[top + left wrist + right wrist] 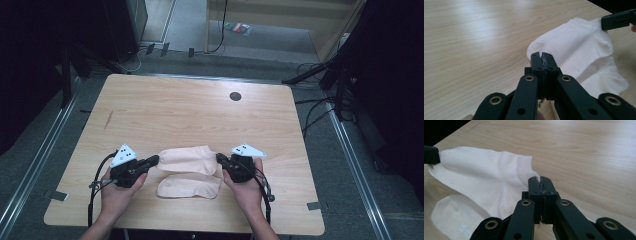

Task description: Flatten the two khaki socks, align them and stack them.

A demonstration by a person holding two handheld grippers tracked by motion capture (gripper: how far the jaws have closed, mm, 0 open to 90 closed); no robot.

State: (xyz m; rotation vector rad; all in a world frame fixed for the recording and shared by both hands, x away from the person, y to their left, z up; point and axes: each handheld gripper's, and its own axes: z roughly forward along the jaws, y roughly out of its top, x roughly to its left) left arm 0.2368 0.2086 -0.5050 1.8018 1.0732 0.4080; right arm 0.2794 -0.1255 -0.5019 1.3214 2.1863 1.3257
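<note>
Between the left tongs (152, 160) and right tongs (220, 158), both clamped tight: upper sock (187, 160), stretched above the tabletop (190, 110). Beneath, second sock (189, 186), flat; grey print seen from right gripper view.

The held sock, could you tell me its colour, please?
White sock, clearest in the right gripper view.

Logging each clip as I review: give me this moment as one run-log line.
left gripper: shut on upper sock, one end | right gripper: shut on upper sock, other end | lower sock: flat on table
</note>
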